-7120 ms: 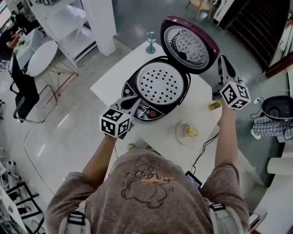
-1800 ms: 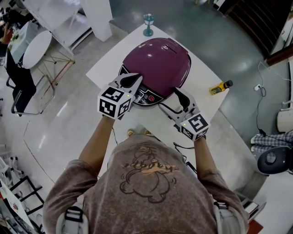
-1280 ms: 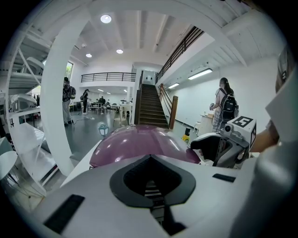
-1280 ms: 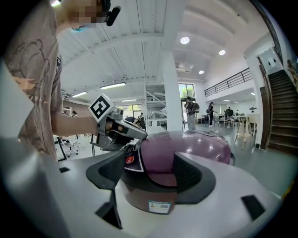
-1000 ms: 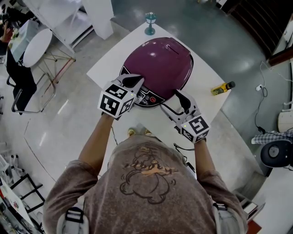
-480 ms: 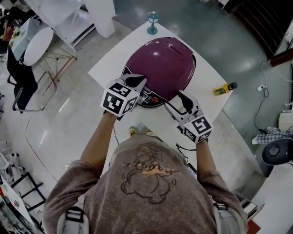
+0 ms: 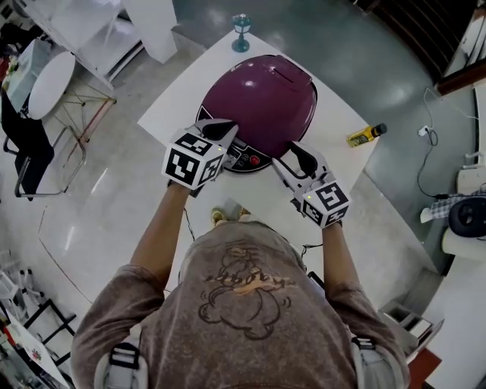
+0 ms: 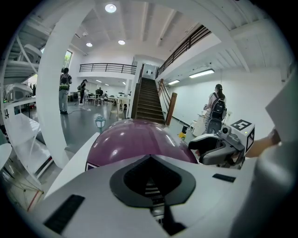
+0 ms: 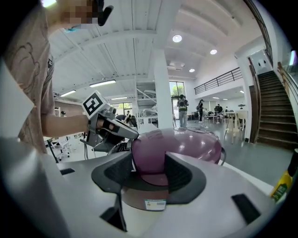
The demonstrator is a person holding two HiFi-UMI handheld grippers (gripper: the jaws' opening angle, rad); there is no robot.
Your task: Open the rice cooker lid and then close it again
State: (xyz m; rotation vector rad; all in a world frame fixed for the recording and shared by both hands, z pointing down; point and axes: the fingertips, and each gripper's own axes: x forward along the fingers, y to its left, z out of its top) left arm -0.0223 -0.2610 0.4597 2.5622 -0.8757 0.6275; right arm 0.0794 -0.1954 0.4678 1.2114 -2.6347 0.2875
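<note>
Two tools flank your closed rice cooker (image 7: 262,95) on the desk (image 7: 338,114): left gripper (image 7: 222,130) pressed together, right gripper (image 7: 291,151) spread, just been closing, pinching nothing.

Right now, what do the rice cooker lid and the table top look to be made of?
Rice cooker lid: glossy maroon, probably moulded plastic; it shows sharp bright light spots. Table top: white, smooth, duller sheen, likely laminate; can't confirm.

— What else is on the white table (image 7: 179,97)?
— A small teal ornament (image 7: 241,23) at the far corner and a yellow bottle (image 7: 366,134) near the right edge.
— And beyond it?
— A round white table (image 7: 50,83), a black chair (image 7: 26,140) and a staircase (image 8: 149,98).
</note>
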